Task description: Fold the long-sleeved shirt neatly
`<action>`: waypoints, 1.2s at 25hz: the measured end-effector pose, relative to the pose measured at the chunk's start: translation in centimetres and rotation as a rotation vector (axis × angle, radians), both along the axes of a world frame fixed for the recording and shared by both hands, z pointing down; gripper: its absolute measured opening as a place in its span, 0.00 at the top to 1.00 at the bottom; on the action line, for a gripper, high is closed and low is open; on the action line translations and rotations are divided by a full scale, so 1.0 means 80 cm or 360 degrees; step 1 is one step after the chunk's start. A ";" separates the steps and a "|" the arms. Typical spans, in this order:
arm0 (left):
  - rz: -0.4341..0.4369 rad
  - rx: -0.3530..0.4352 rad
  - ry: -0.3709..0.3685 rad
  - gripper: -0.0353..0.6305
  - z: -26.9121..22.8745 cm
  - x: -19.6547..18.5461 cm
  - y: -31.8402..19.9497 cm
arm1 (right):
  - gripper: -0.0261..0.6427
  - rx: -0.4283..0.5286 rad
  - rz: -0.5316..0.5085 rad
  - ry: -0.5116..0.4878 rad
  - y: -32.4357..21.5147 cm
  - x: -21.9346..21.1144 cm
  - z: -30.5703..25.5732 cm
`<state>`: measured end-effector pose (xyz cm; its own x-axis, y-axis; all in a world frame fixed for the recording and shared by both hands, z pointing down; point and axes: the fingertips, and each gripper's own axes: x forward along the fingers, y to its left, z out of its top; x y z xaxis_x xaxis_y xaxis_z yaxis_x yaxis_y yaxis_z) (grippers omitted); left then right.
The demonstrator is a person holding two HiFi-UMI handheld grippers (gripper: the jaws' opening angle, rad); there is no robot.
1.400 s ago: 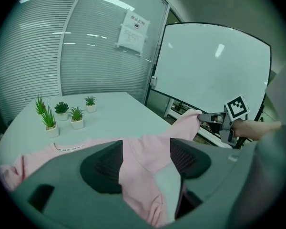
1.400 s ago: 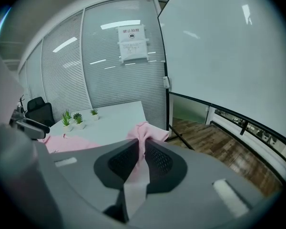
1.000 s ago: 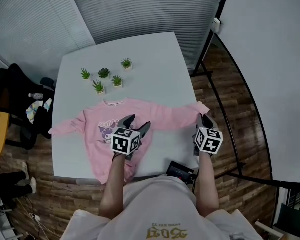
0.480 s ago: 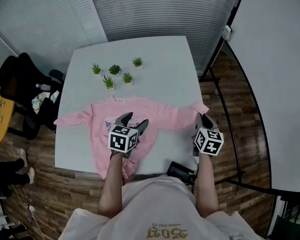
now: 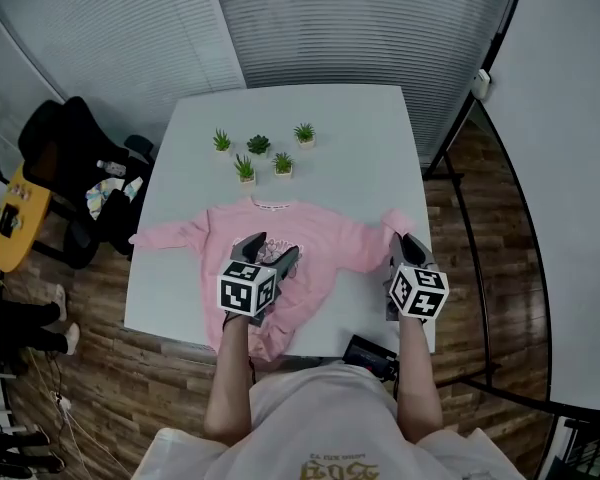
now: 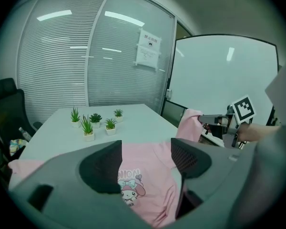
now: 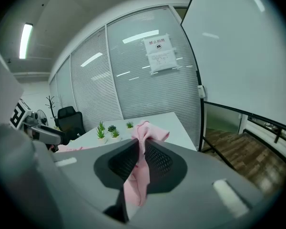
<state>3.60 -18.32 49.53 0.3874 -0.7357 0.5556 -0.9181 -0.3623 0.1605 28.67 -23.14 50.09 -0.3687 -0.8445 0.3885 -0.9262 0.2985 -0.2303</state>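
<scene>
Count taken with the table (image 5: pixel 350 138) as reference.

- Tables: one.
- On the table: one pink long-sleeved shirt (image 5: pixel 325 253).
- On the table, toward its far side: five small potted plants (image 5: pixel 259 145), grouped together.
- At the table's near edge: one black device (image 5: pixel 365 351).
- Over the table's near half: two, namely the left hand-held gripper (image 5: pixel 270 248) and the right hand-held gripper (image 5: pixel 405 243).
- Off the table's left edge: one black office chair (image 5: pixel 65 143).
- Off the table's right side: one whiteboard (image 5: pixel 570 168).
- Beyond the table's far edge, on the glass wall: one paper notice (image 6: pixel 148 46).
</scene>
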 end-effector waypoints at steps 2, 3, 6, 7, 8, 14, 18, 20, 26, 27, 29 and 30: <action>-0.0037 -0.0017 0.0005 0.46 0.006 -0.010 0.005 | 0.88 -0.0017 -0.0030 -0.0026 -0.001 -0.011 0.005; -0.0052 -0.0024 0.0005 0.46 0.008 -0.014 0.007 | 0.88 -0.0021 -0.0046 -0.0038 -0.002 -0.017 0.006; -0.0094 -0.0037 -0.0001 0.46 0.011 -0.028 0.009 | 0.88 -0.0024 -0.0093 -0.0064 -0.009 -0.035 0.006; -0.0108 -0.0039 -0.0005 0.46 0.011 -0.033 0.010 | 0.88 -0.0025 -0.0109 -0.0072 -0.011 -0.041 0.005; -0.0121 -0.0040 -0.0011 0.46 0.011 -0.038 0.011 | 0.88 -0.0027 -0.0124 -0.0082 -0.012 -0.047 0.005; -0.0217 -0.0042 -0.0054 0.45 0.011 -0.074 0.021 | 0.88 -0.0035 -0.0210 -0.0146 -0.013 -0.080 0.007; -0.0287 -0.0042 -0.0069 0.45 0.012 -0.101 0.026 | 0.88 -0.0042 -0.0264 -0.0172 -0.013 -0.103 0.009; -0.0306 -0.0051 -0.0074 0.45 0.015 -0.113 0.029 | 0.88 -0.0048 -0.0284 -0.0177 -0.012 -0.114 0.009; -0.0295 -0.0062 -0.0106 0.45 0.024 -0.155 0.027 | 0.88 -0.0047 -0.0297 -0.0162 -0.016 -0.156 0.007; -0.0285 -0.0068 -0.0101 0.44 0.028 -0.163 0.025 | 0.88 -0.0049 -0.0289 -0.0155 -0.017 -0.164 0.008; -0.0256 -0.0079 -0.0075 0.44 0.034 -0.176 0.021 | 0.88 -0.0060 -0.0268 -0.0140 -0.018 -0.179 0.010; -0.0237 -0.0084 -0.0062 0.44 0.037 -0.181 0.019 | 0.88 -0.0066 -0.0262 -0.0131 -0.018 -0.187 0.011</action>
<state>-10.92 -16.77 52.49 0.2533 -0.7528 0.6076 -0.9671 -0.2135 0.1386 13.67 -24.56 50.95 -0.5325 -0.7539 0.3847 -0.8432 0.4332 -0.3183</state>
